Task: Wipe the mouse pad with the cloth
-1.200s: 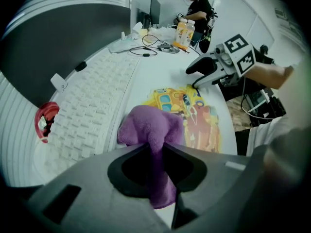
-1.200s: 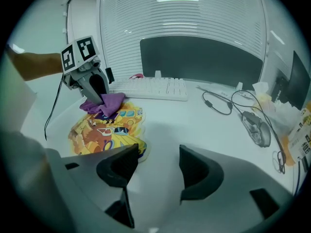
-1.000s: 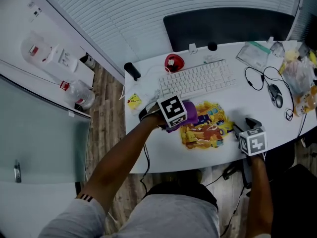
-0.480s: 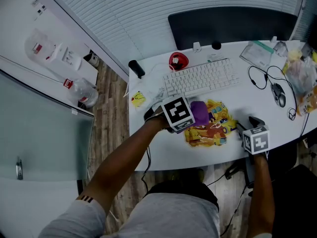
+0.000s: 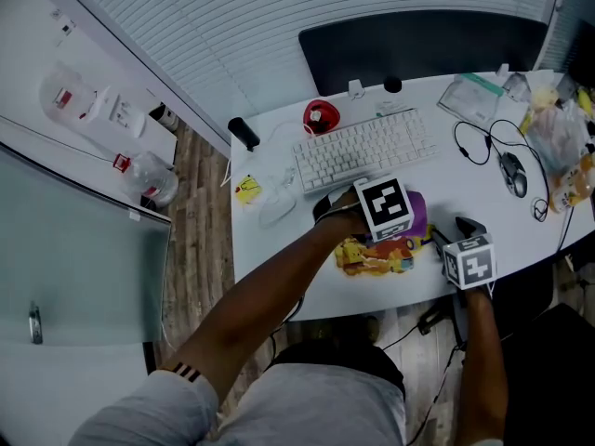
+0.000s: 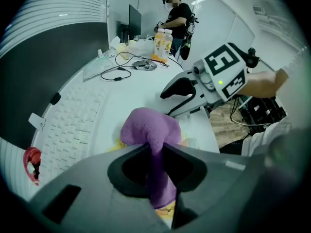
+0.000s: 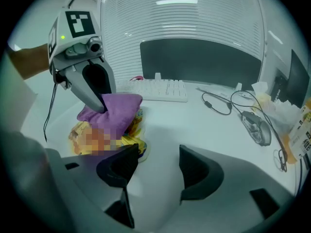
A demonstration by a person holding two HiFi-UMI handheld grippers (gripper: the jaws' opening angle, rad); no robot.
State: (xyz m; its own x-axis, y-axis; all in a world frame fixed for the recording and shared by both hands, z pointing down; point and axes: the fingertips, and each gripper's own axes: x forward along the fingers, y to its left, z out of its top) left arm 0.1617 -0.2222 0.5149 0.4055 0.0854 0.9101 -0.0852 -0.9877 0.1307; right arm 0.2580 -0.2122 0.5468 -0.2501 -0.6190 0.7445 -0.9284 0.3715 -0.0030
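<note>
Purple cloth (image 6: 148, 130) bunched in left gripper (image 6: 154, 155) on yellow mouse pad (image 5: 367, 260).

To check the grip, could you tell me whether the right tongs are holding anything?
No, the right tongs stand open with only bare desk between them.

Grey shirt (image 5: 307, 407), dark-striped left cuff (image 5: 186, 373), black-and-white marker cubes: left cube (image 5: 386, 208), right cube (image 5: 469, 262).

No word or number can be read anywhere. The left hand-held gripper (image 6: 154, 166) and the right hand-held gripper (image 7: 158, 171) bear only black-and-white square markers (image 5: 386, 207). A packet (image 7: 303, 137) at the right edge of the worktop (image 7: 204, 125) carries print too small to read. The mouse pad (image 5: 372, 256) shows cartoon pictures without legible lettering.
</note>
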